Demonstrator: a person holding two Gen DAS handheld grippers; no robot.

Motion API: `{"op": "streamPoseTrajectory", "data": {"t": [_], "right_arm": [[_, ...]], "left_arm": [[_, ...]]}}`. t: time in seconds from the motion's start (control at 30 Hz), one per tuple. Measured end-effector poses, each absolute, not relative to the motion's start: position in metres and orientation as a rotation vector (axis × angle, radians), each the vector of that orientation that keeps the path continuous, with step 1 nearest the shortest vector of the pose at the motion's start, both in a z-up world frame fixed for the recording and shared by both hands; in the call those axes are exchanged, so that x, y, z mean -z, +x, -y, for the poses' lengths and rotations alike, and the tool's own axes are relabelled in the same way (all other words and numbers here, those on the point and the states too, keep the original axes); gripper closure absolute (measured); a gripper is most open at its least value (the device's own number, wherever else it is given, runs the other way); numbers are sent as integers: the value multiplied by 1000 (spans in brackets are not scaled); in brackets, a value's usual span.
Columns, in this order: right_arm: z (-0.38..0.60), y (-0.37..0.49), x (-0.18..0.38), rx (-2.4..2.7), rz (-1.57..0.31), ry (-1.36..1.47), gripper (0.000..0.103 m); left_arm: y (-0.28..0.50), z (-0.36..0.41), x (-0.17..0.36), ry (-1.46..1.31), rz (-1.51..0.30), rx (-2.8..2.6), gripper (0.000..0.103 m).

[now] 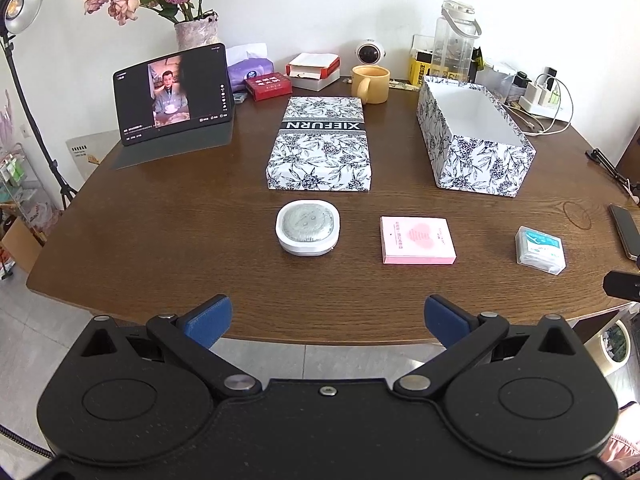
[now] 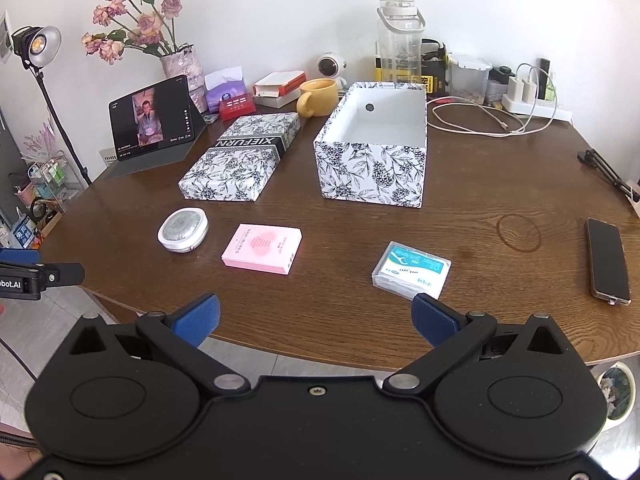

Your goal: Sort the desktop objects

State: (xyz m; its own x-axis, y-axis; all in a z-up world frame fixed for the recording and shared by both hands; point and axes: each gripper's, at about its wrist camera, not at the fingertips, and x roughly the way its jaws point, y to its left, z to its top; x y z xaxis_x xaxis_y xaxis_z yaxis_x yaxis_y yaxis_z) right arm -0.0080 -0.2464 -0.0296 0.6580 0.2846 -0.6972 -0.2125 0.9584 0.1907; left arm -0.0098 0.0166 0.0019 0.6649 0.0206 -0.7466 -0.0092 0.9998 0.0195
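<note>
The desk (image 1: 160,216) is the biggest thing before me — dark brown wood with a curved near edge. On it, toward the far right, stands the open box (image 2: 372,152), floral-patterned outside and white inside, with nothing in it that I can see. Its lid (image 1: 320,144) lies flat just to the left of it, near the middle of the desk, marked XIEFURN across a black band. A tablet (image 1: 172,92) is propped upright at the far left corner, its screen lit. Behind the lid sits a yellow mug (image 1: 370,84), near the far edge.

Closer to me, in a row along the near edge, lie three small things, each apart from the others: a round white case (image 1: 308,228) on the left, a pink box (image 1: 416,240) in the middle, and a clear floss-pick pack (image 2: 412,270) on the right. A phone (image 2: 608,264) lies face up by the right edge.

My left hand-held gripper (image 1: 328,318) hangs over the near edge in front of the white case, blue pads spread wide, gripping nothing. My right hand-held gripper (image 2: 316,314) is likewise wide apart and empty — its right pad just short of the floss-pick pack.
</note>
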Motion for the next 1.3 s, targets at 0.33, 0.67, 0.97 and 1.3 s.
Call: {"op": "streamPoseTrajectory", "data": {"t": [0.33, 0.67, 0.97, 1.3], "right_arm": [[245, -11, 36, -290, -820, 96, 0], [248, -14, 35, -280, -824, 99, 0], [247, -16, 35, -280, -824, 101, 0], [247, -19, 36, -282, -827, 94, 0]], "left_arm": [[-11, -18, -2, -4, -846, -17, 0], [-9, -16, -4, -9, -842, -16, 0], [-10, -16, -4, -13, -843, -24, 0], [-7, -16, 0, -18, -858, -21, 0]]}}
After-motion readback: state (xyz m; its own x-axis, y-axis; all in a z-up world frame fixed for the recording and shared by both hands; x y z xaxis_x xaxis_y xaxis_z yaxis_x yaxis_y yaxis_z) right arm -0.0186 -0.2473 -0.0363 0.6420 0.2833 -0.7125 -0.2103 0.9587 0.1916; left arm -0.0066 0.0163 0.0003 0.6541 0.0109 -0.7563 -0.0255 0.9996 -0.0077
